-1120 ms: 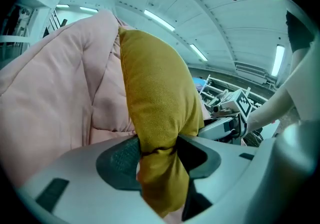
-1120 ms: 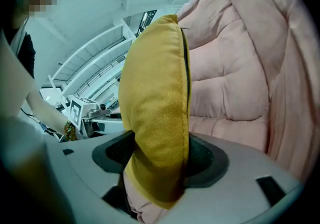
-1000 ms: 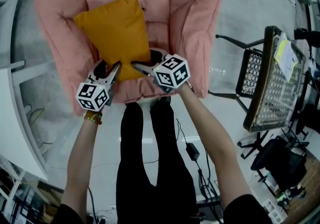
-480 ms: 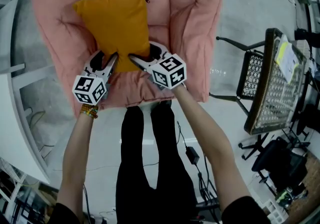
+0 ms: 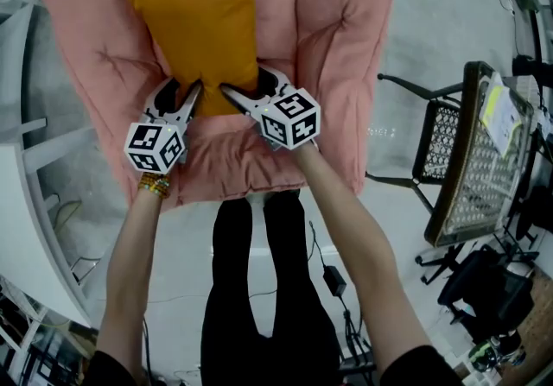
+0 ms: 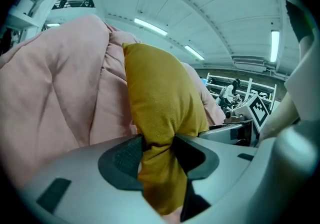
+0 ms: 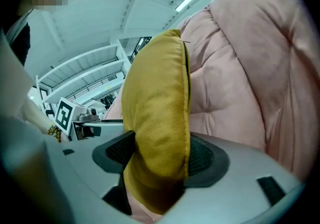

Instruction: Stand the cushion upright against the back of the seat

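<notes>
Grips a yellow cushion (image 5: 200, 26) by its near edge with both grippers, above the seat of a pink padded chair (image 5: 346, 56). Pinches the near corner toward the chair's left side, as the head view shows it, in the left gripper (image 5: 183, 91): jaws roughly half open and just closed in further, pads squeezing the fabric into a narrow waist. Clamps the other near corner, toward the chair's right side, in the right gripper (image 5: 244, 86), with jaws set wider and pads pressed on both faces of the plump edge. Holds the cushion tilted up, far edge high toward the chair's back, pink padding just behind it; cannot tell whether touching there. Stands at the chair's front edge in black trousers (image 5: 259, 289), with a beaded bracelet (image 5: 154, 186) on the left wrist. Well apart to the chair's right, a metal mesh chair (image 5: 467, 160); on the floor before the chair's front, a black power adapter (image 5: 335, 282) on a cable.
</notes>
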`<state>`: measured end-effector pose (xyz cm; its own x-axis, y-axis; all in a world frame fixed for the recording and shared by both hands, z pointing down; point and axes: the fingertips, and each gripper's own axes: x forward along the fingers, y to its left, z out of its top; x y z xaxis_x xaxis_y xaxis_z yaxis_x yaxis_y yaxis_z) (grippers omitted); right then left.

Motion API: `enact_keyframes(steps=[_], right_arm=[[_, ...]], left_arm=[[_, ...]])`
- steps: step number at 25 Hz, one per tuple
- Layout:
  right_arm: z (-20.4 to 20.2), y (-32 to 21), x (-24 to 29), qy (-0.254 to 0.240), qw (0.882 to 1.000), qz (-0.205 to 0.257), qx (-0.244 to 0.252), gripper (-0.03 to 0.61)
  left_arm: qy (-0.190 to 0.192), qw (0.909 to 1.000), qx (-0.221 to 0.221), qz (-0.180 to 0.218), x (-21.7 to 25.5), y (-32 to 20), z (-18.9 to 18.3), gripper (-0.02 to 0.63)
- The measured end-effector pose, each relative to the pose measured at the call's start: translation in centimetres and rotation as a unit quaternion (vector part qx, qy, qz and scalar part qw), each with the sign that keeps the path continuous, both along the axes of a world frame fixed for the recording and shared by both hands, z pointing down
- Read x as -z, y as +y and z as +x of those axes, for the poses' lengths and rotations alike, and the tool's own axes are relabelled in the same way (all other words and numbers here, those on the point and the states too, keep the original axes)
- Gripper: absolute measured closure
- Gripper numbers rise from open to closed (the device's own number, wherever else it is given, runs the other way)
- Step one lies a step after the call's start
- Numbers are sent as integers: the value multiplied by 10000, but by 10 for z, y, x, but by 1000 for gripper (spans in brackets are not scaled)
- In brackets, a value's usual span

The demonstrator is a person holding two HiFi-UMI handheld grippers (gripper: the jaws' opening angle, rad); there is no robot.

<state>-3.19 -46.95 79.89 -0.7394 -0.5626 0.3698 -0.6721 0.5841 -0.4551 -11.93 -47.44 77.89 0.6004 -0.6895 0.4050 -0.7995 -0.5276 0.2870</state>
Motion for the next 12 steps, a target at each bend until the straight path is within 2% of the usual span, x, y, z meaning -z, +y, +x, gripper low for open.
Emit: enact_keyframes(steps=[12], right_arm=[[6,-40,-23,74,9998,162,-54,262]], left_arm=[[-118,9999,7,-3,-25,-40,7,420]])
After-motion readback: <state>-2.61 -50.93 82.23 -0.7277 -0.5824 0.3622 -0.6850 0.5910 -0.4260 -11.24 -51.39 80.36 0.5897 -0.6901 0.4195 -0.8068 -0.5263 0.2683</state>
